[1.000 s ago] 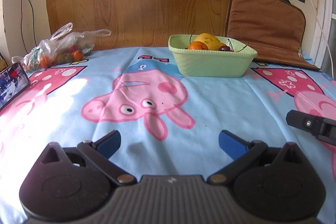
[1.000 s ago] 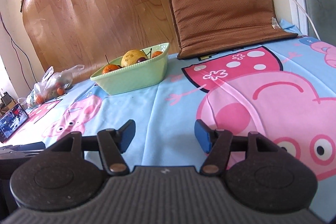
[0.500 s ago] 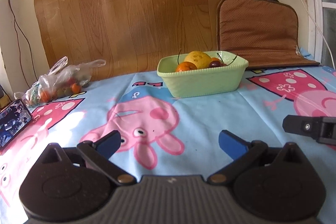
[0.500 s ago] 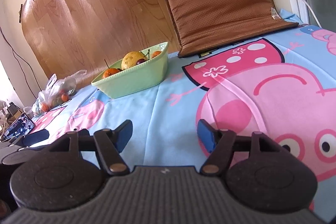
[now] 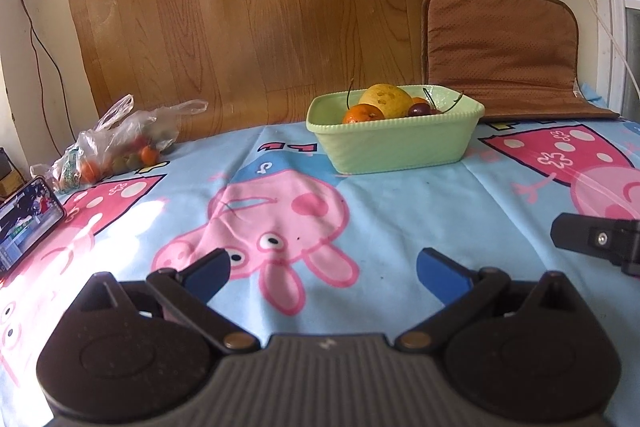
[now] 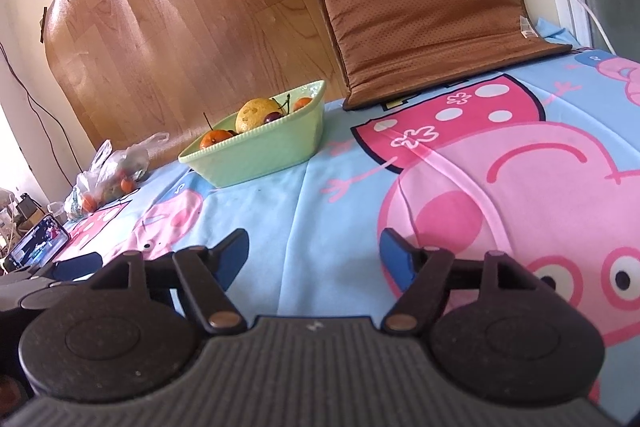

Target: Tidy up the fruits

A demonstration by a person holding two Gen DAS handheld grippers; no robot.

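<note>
A pale green bowl (image 5: 394, 139) stands at the back of the table and holds a yellow fruit (image 5: 386, 101), an orange (image 5: 362, 114) and dark cherries (image 5: 419, 109). It also shows in the right wrist view (image 6: 260, 151). A clear plastic bag of small fruits (image 5: 116, 147) lies at the far left, also in the right wrist view (image 6: 108, 175). My left gripper (image 5: 322, 269) is open and empty, low over the cloth, well short of the bowl. My right gripper (image 6: 314, 253) is open and empty, to the right of the left one.
A blue cartoon-pig cloth (image 5: 400, 211) covers the table. A phone (image 5: 26, 223) leans at the left edge. A brown cushion (image 5: 504, 51) and a wood-grain sheet (image 5: 256, 7) stand against the back wall. The right gripper's finger (image 5: 596, 239) shows at the right.
Both grippers have tilted up and drawn back a little, so the bowl sits lower and farther in view. Both stay open and empty.
</note>
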